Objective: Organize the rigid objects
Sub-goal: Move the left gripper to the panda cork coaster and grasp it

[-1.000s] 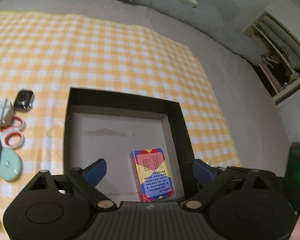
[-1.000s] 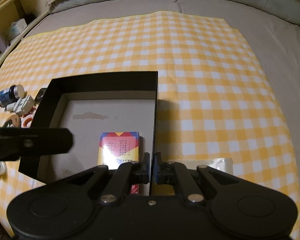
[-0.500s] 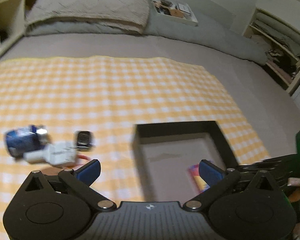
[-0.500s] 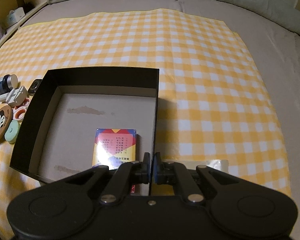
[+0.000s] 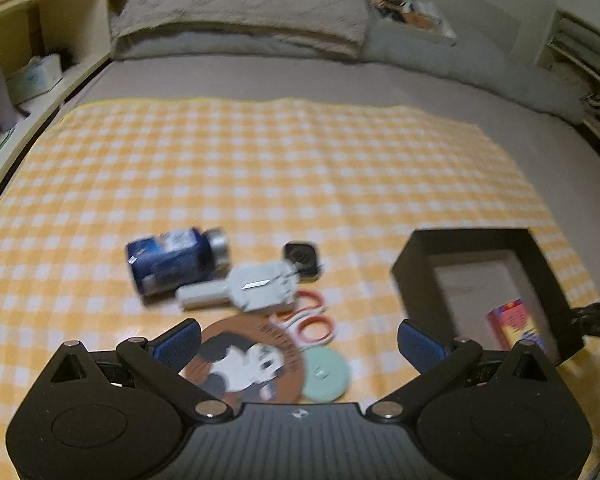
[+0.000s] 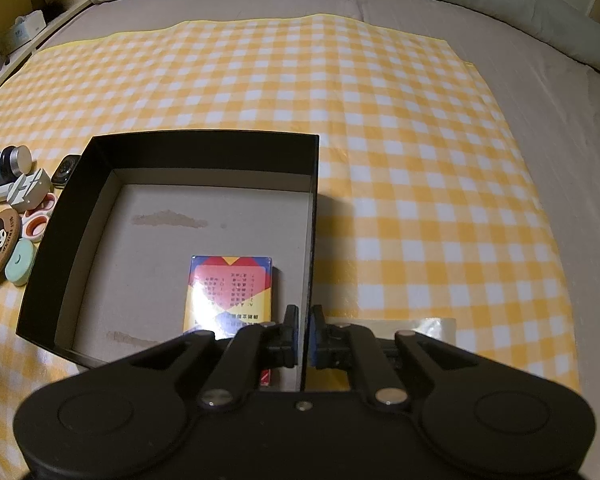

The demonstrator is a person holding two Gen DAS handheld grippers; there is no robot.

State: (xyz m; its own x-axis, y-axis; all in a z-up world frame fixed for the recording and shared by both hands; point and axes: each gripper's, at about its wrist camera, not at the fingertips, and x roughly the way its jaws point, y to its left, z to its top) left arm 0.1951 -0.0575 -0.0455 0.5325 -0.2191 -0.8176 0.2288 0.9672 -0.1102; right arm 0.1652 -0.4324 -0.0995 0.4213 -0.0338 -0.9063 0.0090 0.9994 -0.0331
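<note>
- the left tongs (image 5: 298, 340) stand spread wide, nothing between the blue pads; their jaws have just been opening to that full spread.
- under the gap of the left tongs lies a round brown coaster (image 5: 244, 360) with a cartoon figure, touching a mint round case (image 5: 326, 372) at its 3 o'clock.
- at 12 o'clock from the left tongs sits a cluster on the yellow checked cloth (image 5: 260, 168): a blue bottle (image 5: 172, 260) on its side, a grey-white plug-like device (image 5: 248, 290) just beside it, a small black smartwatch-like item (image 5: 302, 258) at the device's 1 o'clock, and red-and-white rings (image 5: 310, 320) at its 5 o'clock.
- the black box (image 5: 540, 280) lies at 2 o'clock from the left tongs, well apart from the cluster.
- the right tongs (image 6: 304, 336) are pinched on the right-hand wall of the black box (image 6: 204, 148), one pad inside, one outside.
- inside the box, a colourful card pack (image 6: 228, 292) lies flat on the grey floor, at 10 o'clock from the right tongs and just beside the gripped wall.
- from the right wrist view the cluster sits at 9 o'clock of the box, outside its left wall.
- a clear shiny strip (image 6: 416, 326) lies on the cloth at 3 o'clock of the right tongs.
- the cloth covers a grey bed (image 6: 560, 92), pillows at its 12 o'clock end.
</note>
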